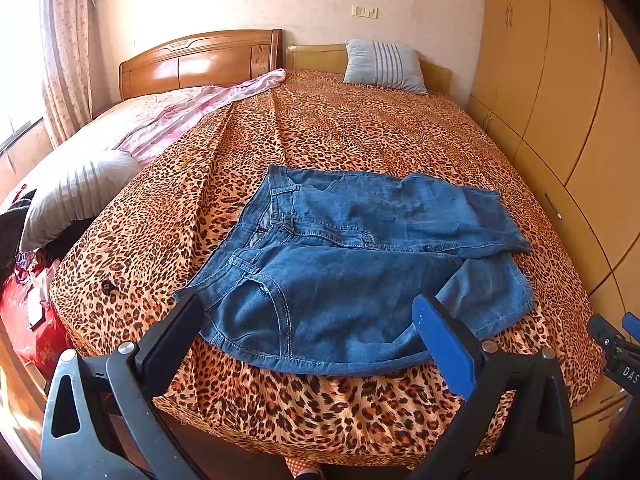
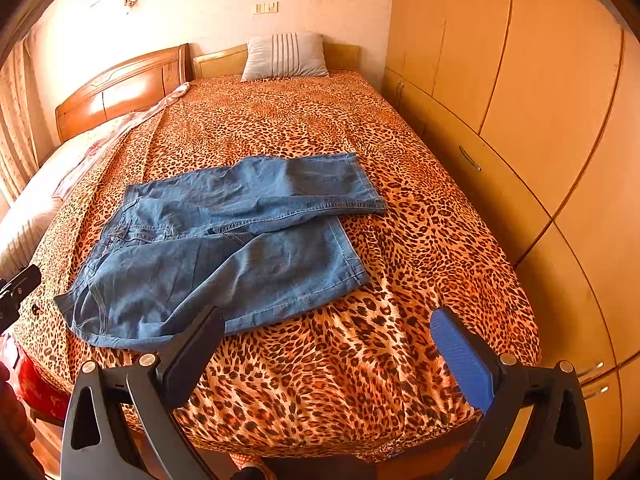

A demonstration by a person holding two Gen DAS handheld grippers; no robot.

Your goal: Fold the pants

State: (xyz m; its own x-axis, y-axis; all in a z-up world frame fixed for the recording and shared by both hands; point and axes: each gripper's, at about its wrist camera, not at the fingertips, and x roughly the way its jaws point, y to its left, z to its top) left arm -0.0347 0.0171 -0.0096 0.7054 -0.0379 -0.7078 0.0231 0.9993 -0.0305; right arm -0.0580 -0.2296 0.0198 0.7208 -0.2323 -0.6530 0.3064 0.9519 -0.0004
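While the pants lie spread on the bed, legs overlapping, unfolded, both the left gripper and right gripper hang wide open and empty, so folding seems unstarted; next, grip the near edge.

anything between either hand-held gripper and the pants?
Nothing visible. The pants lie spread on the leopard-print bedspread. The left hand-held gripper is open just over their near edge; the right hand-held gripper is open over bare bedspread beside them.
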